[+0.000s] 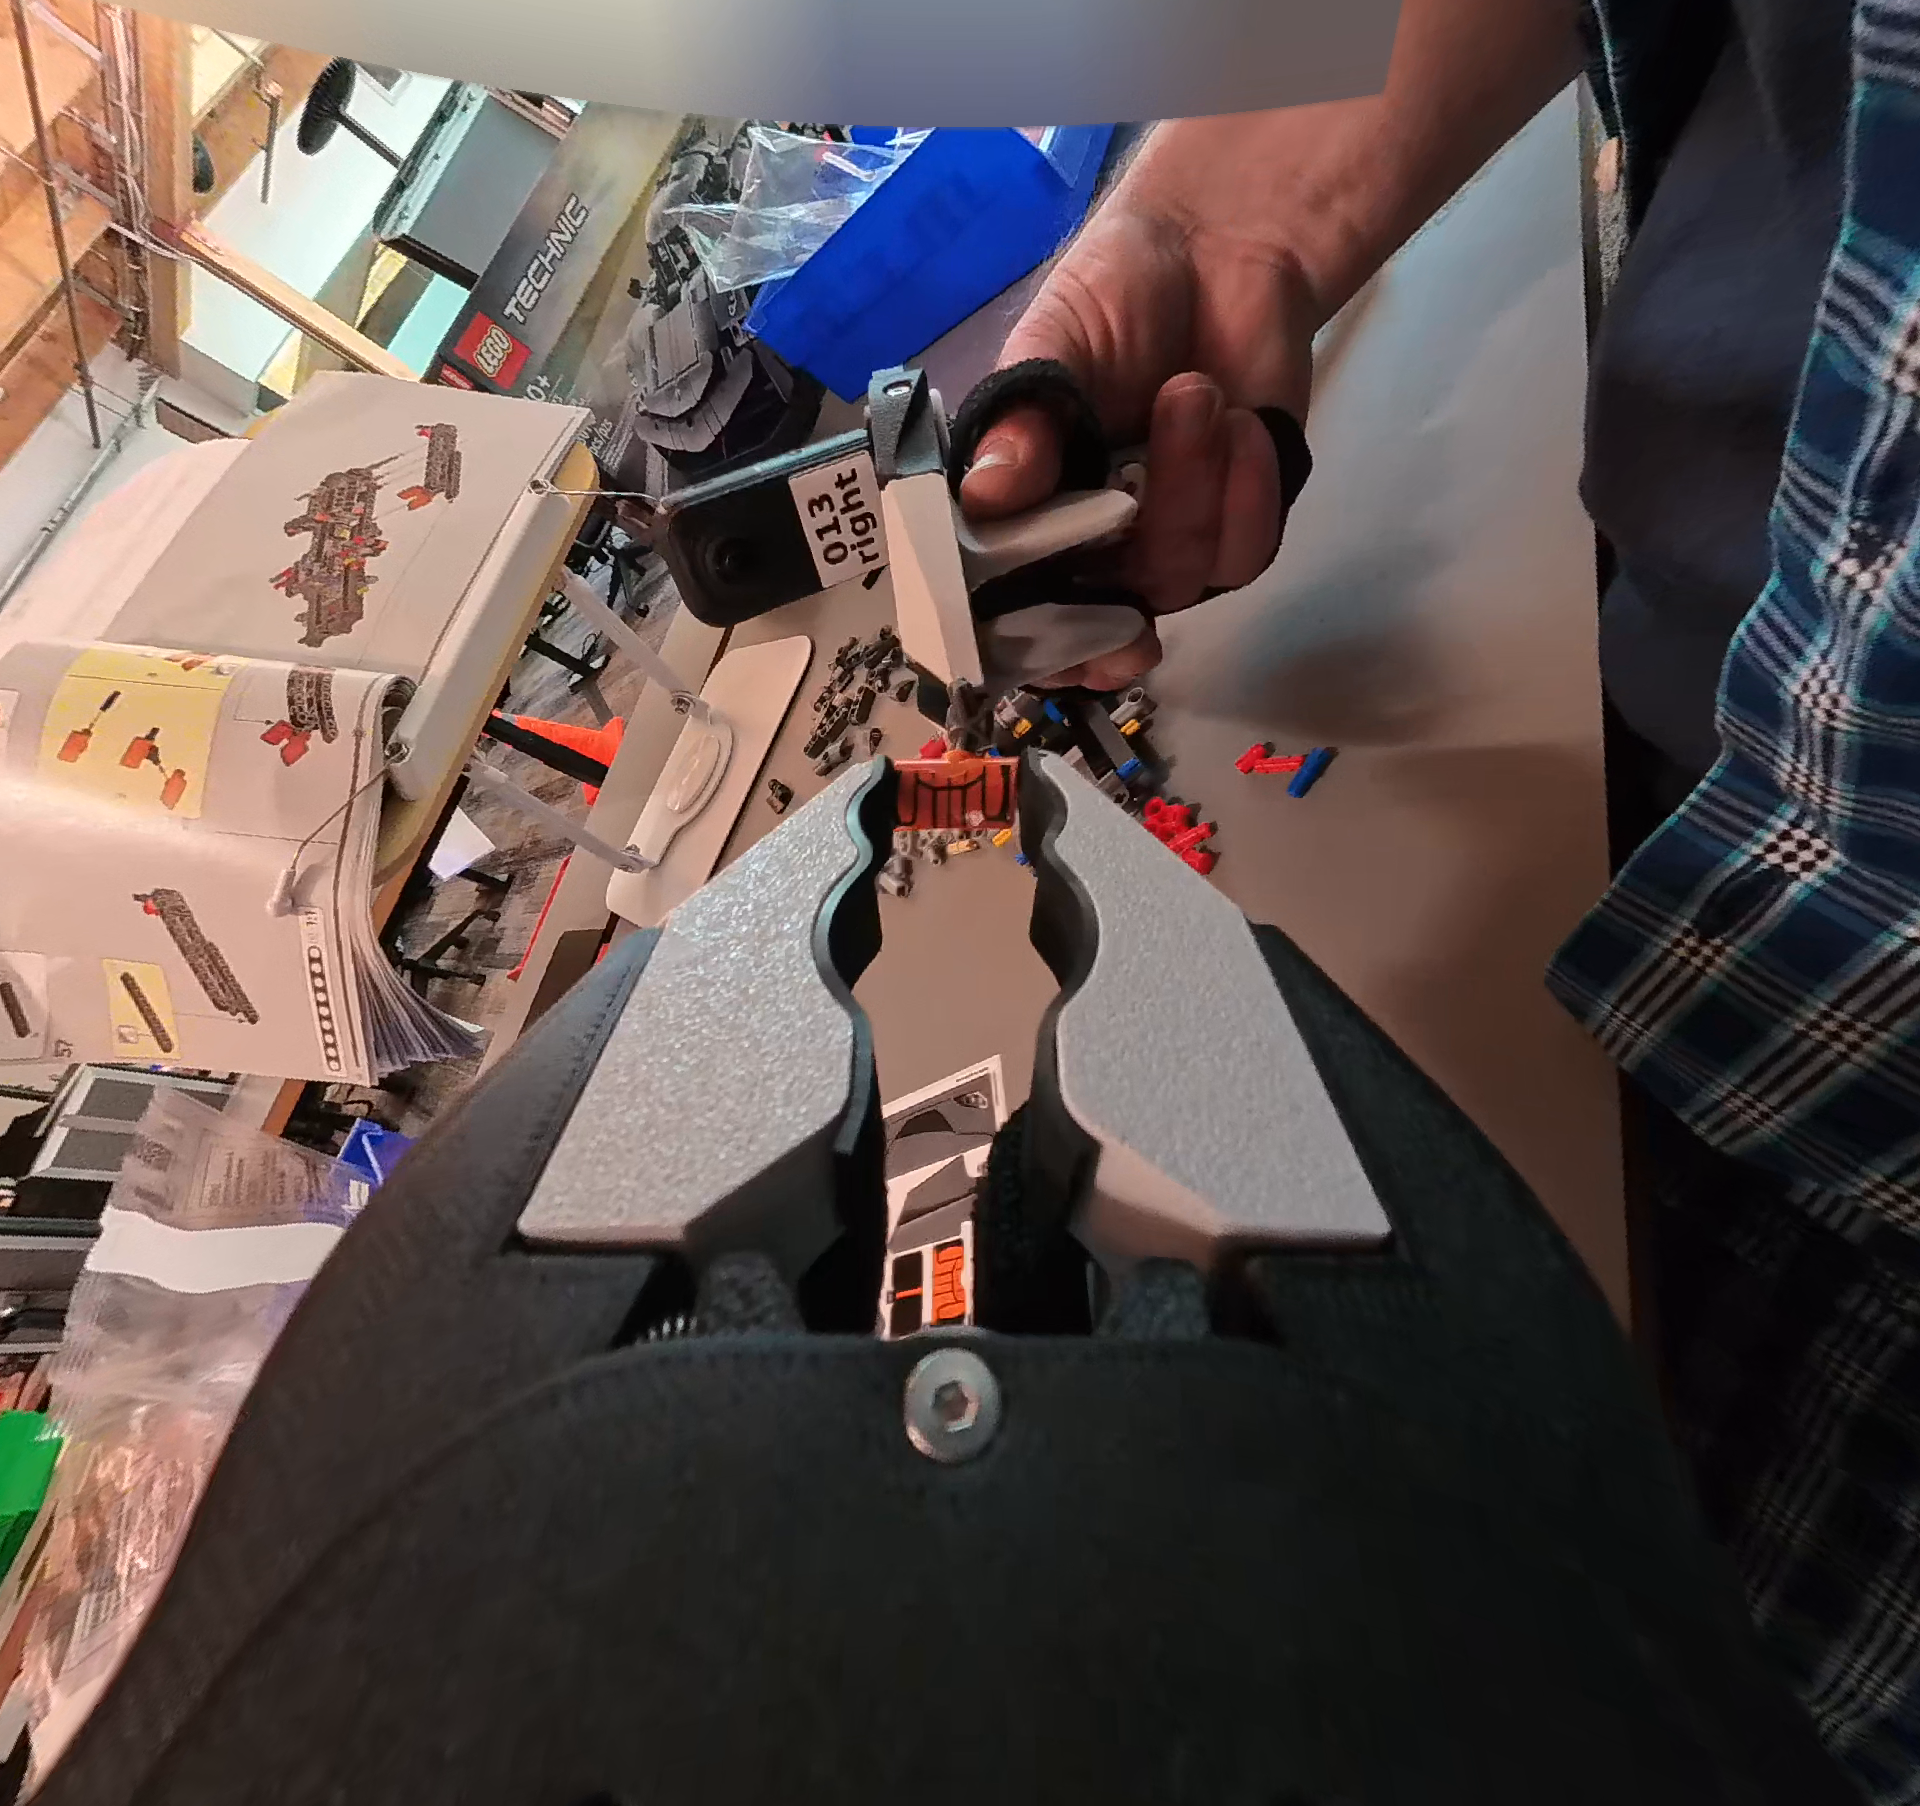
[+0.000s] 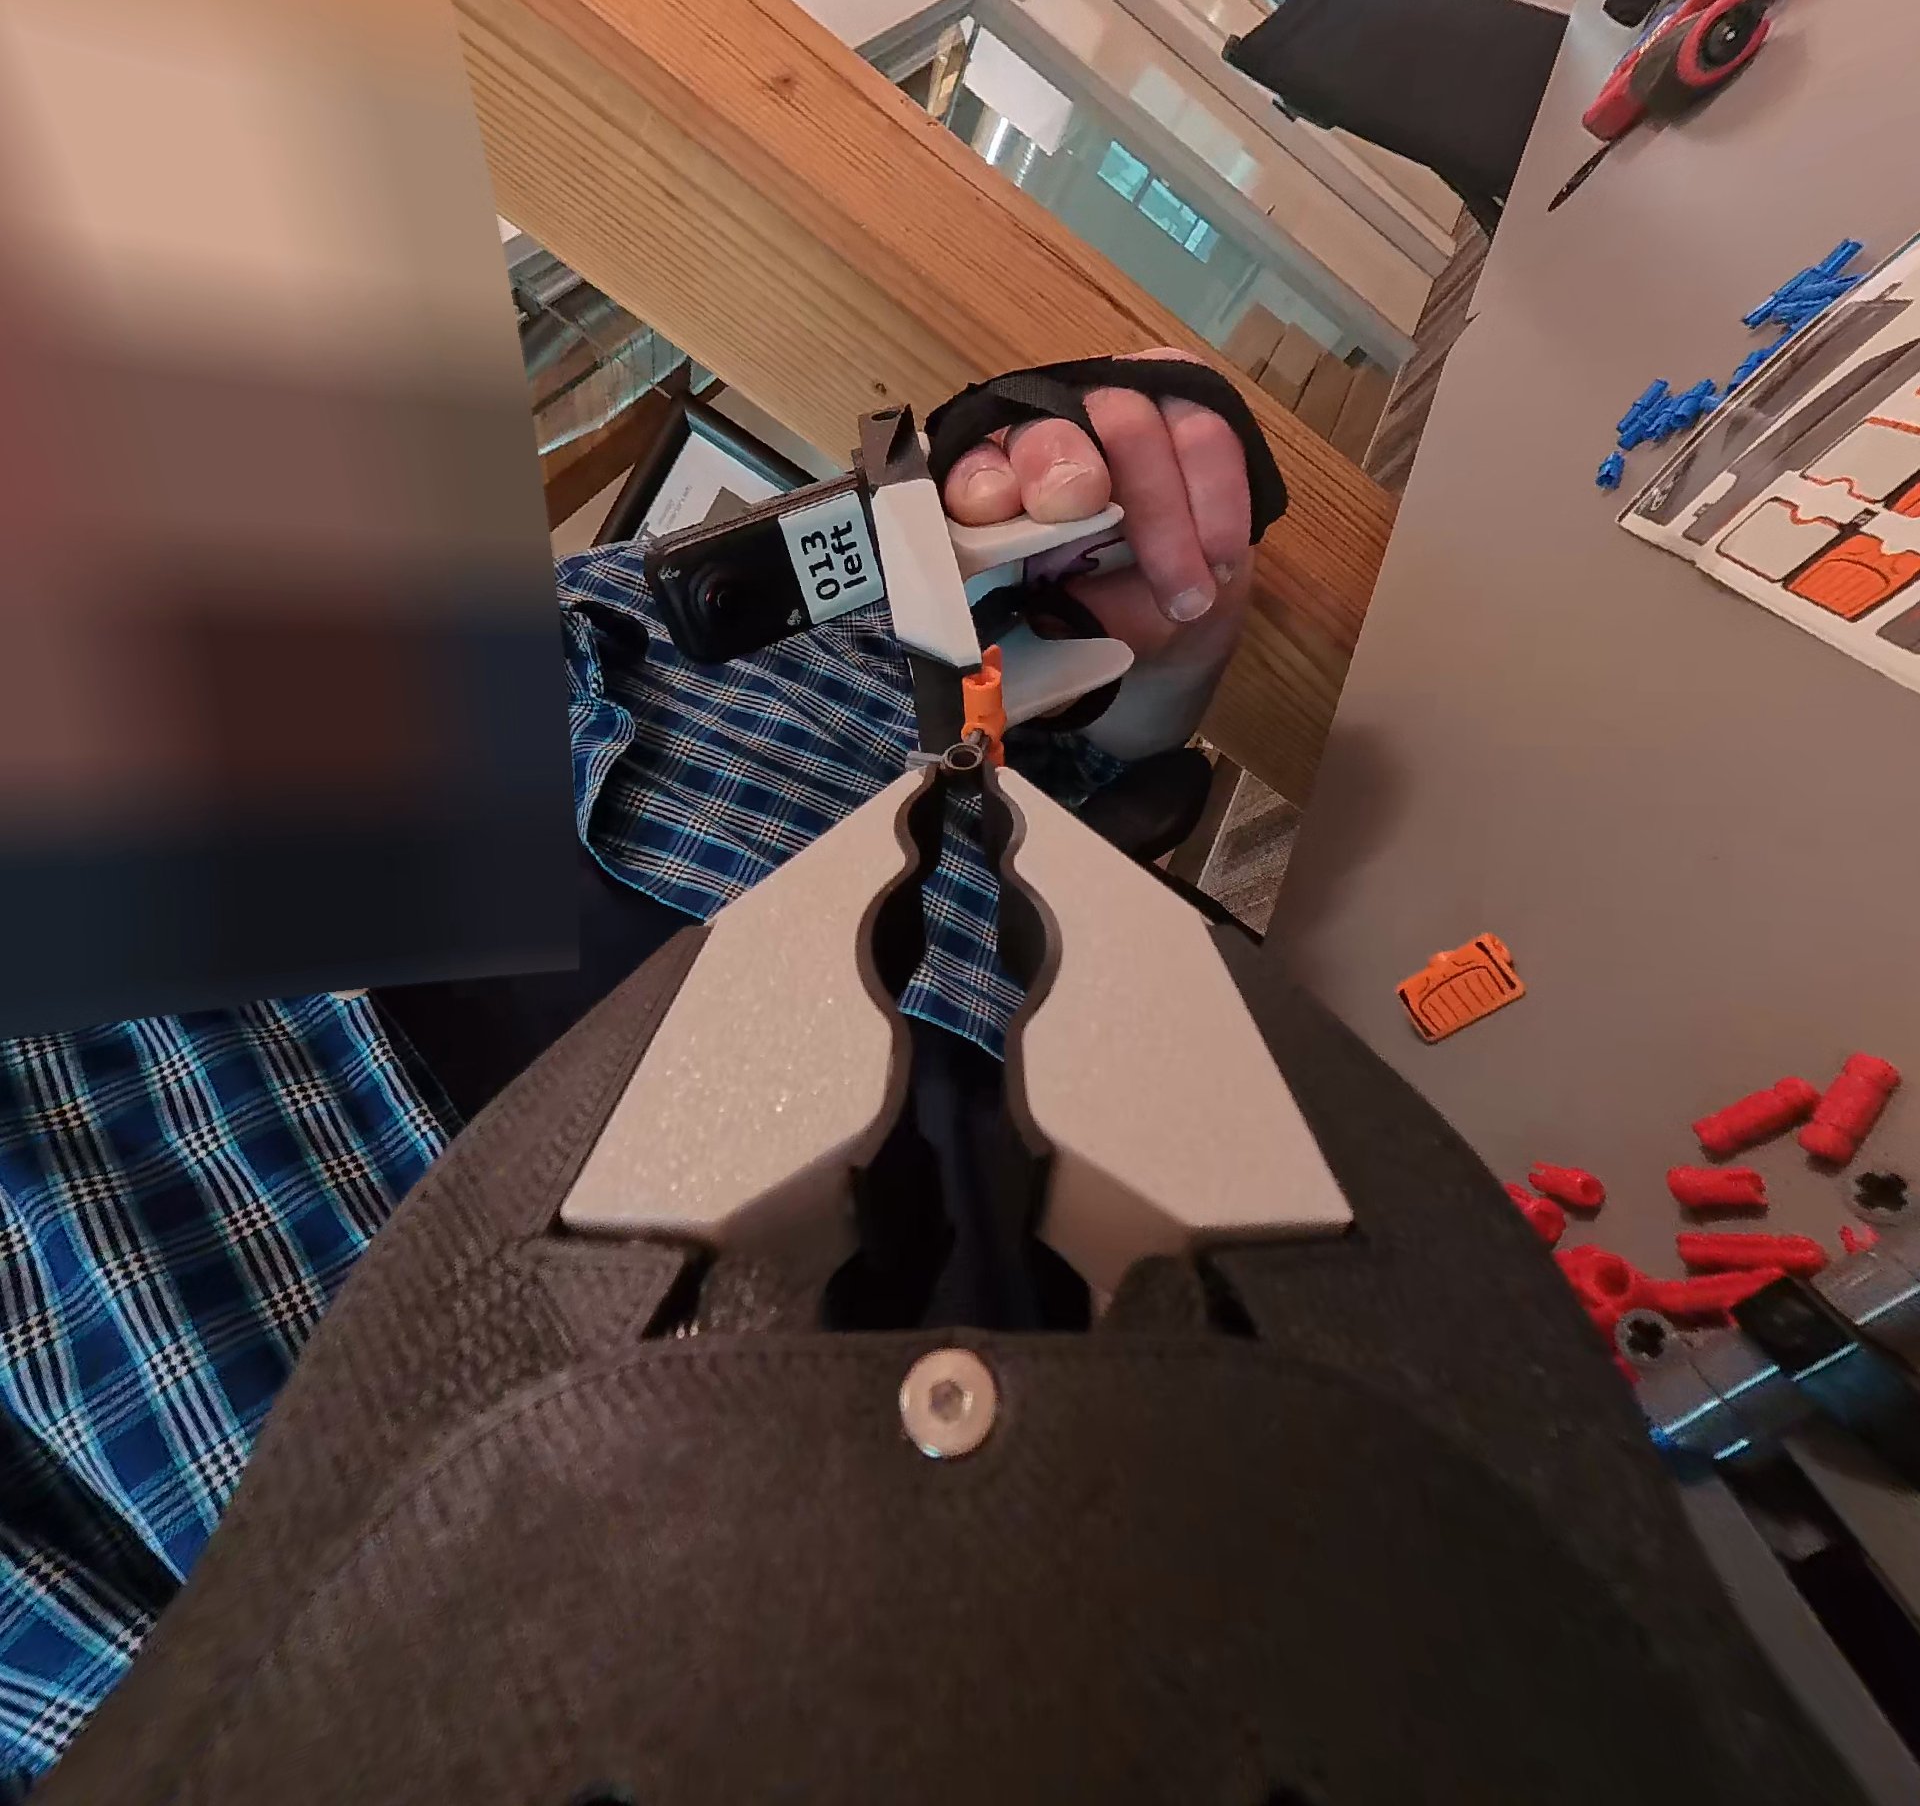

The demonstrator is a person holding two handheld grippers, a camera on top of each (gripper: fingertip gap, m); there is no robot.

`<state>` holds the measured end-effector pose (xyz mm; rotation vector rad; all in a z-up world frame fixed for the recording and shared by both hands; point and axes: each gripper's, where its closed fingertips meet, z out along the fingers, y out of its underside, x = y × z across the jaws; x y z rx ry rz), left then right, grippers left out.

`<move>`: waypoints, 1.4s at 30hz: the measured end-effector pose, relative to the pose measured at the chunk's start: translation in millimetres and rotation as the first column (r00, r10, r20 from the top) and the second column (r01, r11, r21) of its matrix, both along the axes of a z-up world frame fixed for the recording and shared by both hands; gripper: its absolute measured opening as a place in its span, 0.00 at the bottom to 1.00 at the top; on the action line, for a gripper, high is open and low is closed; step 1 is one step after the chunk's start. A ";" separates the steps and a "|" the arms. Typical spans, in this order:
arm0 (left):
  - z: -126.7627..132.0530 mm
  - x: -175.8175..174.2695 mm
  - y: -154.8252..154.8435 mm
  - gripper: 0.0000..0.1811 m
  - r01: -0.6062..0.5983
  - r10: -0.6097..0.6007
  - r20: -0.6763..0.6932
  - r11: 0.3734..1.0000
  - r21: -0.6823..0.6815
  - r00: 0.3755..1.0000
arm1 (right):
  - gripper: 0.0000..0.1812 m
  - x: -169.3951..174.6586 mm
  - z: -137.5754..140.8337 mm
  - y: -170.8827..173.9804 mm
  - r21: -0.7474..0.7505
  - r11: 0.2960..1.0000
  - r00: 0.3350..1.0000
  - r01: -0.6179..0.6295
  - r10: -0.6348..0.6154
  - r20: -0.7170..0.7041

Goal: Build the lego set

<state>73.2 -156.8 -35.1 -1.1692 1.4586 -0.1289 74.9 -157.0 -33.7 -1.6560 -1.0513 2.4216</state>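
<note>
We see two grippers, each held in one of the person's hands, meeting above the grey tabletop [image 1: 1455, 530]. The left gripper [image 1: 956, 800] is clamped on one orange lego panel [image 1: 954, 792] with black line markings, pinched between its two fingertips. From the right wrist view that same left gripper [image 2: 961, 707] shows an orange piece [image 2: 982, 702] at its tips. The right gripper [image 2: 961, 782] has its tips nearly together, and one small grey pin piece [image 2: 961, 762] sits right at them; we cannot tell for certain whether it is pinched. In the left wrist view the right gripper [image 1: 961, 702] points down just above the orange panel.

On the tabletop we count one second orange panel [image 2: 1460, 985] lying flat, one cluster of red pins [image 2: 1704, 1206], one scatter of blue pins [image 2: 1704, 374] and one sticker sheet [image 2: 1808, 499] beside them. A pile of dark grey pieces [image 1: 862, 691] lies near the grippers. One open instruction booklet [image 1: 208, 821] rests on a stand at the left, one lego box [image 1: 582, 270] stands behind it, and one blue bin [image 1: 914, 239] sits beside the box. The person wears a blue plaid shirt [image 1: 1787, 821].
</note>
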 end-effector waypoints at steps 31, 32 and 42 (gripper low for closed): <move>-12.8 3.5 13.7 0.13 0.040 0.105 0.238 0.844 -0.534 0.966 | 0.03 1.6 -12.6 14.1 0.813 0.546 0.940 0.200 -0.342 -0.001; -11.4 3.7 13.8 0.13 0.044 0.105 0.246 0.844 -0.535 0.963 | 0.03 1.8 -11.7 13.6 0.815 0.542 0.940 0.204 -0.342 -0.007; -2.4 7.2 5.9 0.13 0.083 0.074 0.280 0.856 -0.511 0.957 | 0.02 4.3 -3.9 5.5 0.796 0.571 0.953 0.202 -0.300 -0.027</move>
